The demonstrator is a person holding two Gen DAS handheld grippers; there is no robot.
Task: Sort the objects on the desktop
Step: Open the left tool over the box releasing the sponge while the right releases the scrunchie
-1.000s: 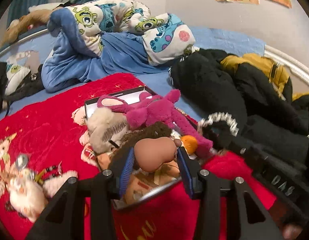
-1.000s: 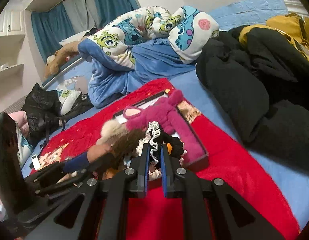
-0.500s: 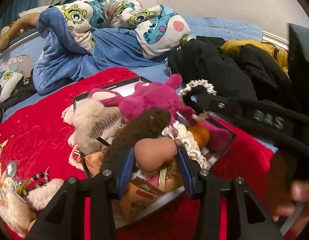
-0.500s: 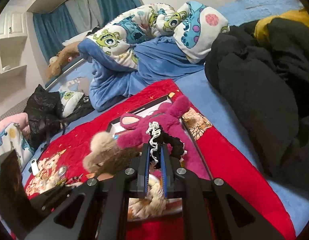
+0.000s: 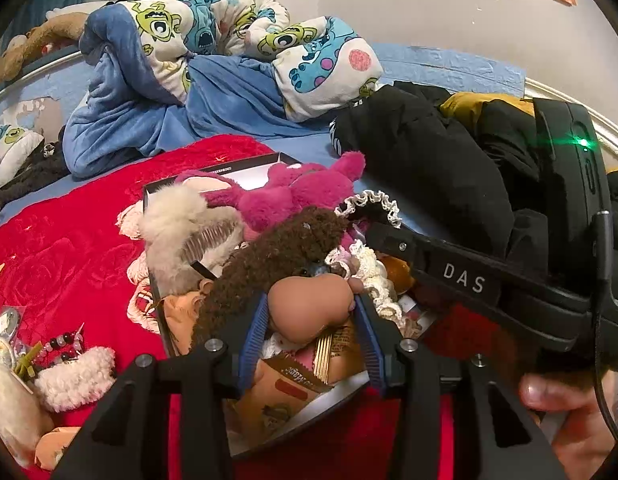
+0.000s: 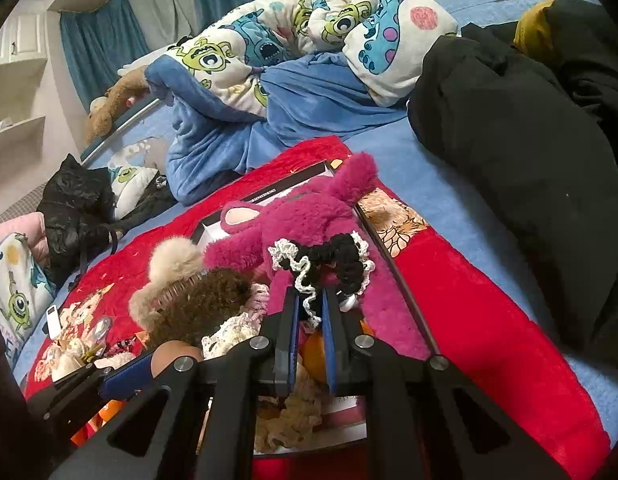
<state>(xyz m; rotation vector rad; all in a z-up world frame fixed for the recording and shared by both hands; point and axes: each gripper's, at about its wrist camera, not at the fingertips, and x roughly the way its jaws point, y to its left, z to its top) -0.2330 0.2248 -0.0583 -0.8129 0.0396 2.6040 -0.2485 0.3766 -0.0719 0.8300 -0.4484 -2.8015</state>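
Observation:
A shallow black-rimmed box point(image 5: 213, 170) on the red blanket is piled with toys: a pink plush bear point(image 5: 293, 192) point(image 6: 305, 216), a beige fur clip point(image 5: 177, 224), a brown fuzzy plush point(image 5: 277, 256) point(image 6: 201, 304). My left gripper point(image 5: 311, 320) is shut on a tan rubbery toy point(image 5: 309, 308) and holds it over the box's near end. My right gripper point(image 6: 309, 304) is shut on a black scrunchie with white lace trim point(image 6: 329, 256) and holds it above the pink bear; it also shows in the left wrist view point(image 5: 369, 208).
Loose trinkets and a white fluffy toy point(image 5: 73, 376) lie on the red blanket point(image 5: 69, 248) left of the box. A blue cartoon duvet point(image 5: 213, 64) lies behind it. Black coats point(image 5: 429, 160) lie on the right. A black bag point(image 6: 73, 208) sits at far left.
My right gripper has carried the scrunchie forward over the box, above the pink bear. My left gripper still holds the tan toy and has moved in closer over the box.

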